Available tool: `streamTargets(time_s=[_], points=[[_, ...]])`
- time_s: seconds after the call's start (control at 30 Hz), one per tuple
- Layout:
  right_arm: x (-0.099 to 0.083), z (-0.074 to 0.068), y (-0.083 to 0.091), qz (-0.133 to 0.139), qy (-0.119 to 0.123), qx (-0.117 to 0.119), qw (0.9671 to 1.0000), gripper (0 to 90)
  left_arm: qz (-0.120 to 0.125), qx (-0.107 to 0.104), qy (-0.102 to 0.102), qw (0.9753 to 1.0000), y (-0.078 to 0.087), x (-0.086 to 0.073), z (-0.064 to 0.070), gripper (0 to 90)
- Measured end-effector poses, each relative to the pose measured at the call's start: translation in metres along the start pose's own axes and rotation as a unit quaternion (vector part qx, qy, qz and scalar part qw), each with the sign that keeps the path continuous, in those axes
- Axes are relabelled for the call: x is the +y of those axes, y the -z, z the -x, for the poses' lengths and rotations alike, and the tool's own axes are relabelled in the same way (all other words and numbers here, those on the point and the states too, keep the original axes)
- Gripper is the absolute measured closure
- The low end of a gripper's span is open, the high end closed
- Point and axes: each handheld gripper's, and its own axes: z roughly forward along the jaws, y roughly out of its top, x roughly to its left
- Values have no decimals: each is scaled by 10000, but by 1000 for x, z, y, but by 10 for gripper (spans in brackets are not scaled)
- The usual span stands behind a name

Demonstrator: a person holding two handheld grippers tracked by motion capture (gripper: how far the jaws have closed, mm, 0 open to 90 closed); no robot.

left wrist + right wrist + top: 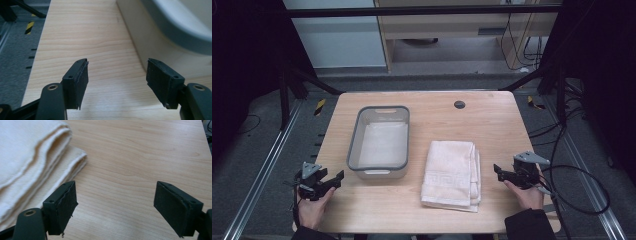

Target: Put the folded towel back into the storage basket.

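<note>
My left gripper (337,176) jaws spread, empty, low over table (492,120); grey-rimmed tub (379,142) just beyond, to its right. My right gripper (498,170) jaws spread, empty; folded cream towel (451,172) just beside its left jaw, not touching. Towel between both grippers, flat beside tub.

Light wooden table (492,125) on grey floor (257,150); black frame struts either side. Pale wooden cabinet (452,25) and white panel (337,40) behind. Cables (582,185) at right.
</note>
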Motion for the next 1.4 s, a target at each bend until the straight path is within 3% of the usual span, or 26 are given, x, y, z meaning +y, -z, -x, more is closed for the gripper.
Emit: streamTargets(time_s=[0.3,0.77,1.4], points=[[3,-2,11,228,-83,123,9996,220,430,-349,137,9984,15,5,4,317],[8,-11,14,272,-25,368,9990,252,514,-591,-176,9968,20,14,23,303],[34,-9,19,515,-69,428,9977,251,669,-877,-287,9935,18,40,44,303]])
